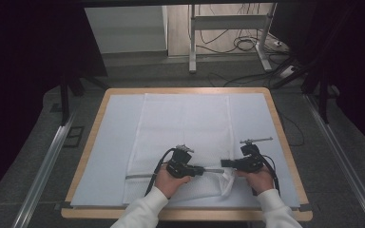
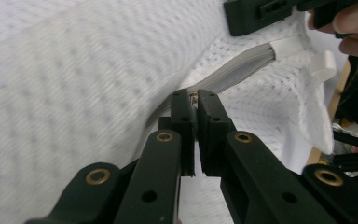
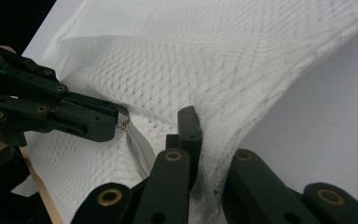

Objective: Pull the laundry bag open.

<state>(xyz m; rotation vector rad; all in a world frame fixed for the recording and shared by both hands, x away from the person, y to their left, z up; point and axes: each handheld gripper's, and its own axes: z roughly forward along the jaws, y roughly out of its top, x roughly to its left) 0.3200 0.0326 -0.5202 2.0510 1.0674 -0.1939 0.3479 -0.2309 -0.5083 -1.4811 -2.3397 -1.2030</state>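
A lab: cables (image 1: 247, 45) (loose) beneath a metal frame (image 1: 228, 28).

The mesh bag (image 1: 180, 137) lies on the table (image 1: 266, 92), stretching ahead of both grippers. Its zipper (image 1: 140, 176) runs left of the left gripper (image 1: 204, 170), with the right gripper (image 1: 224, 163) just opposite.

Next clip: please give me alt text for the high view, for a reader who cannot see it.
Two hand-held tongs meet tip to tip over the near edge of a white mesh laundry bag: the left tongs pinch its zipper pull, the right tongs grip the mesh at the near right corner. The bag lies on a pale mat on a wooden-edged table.
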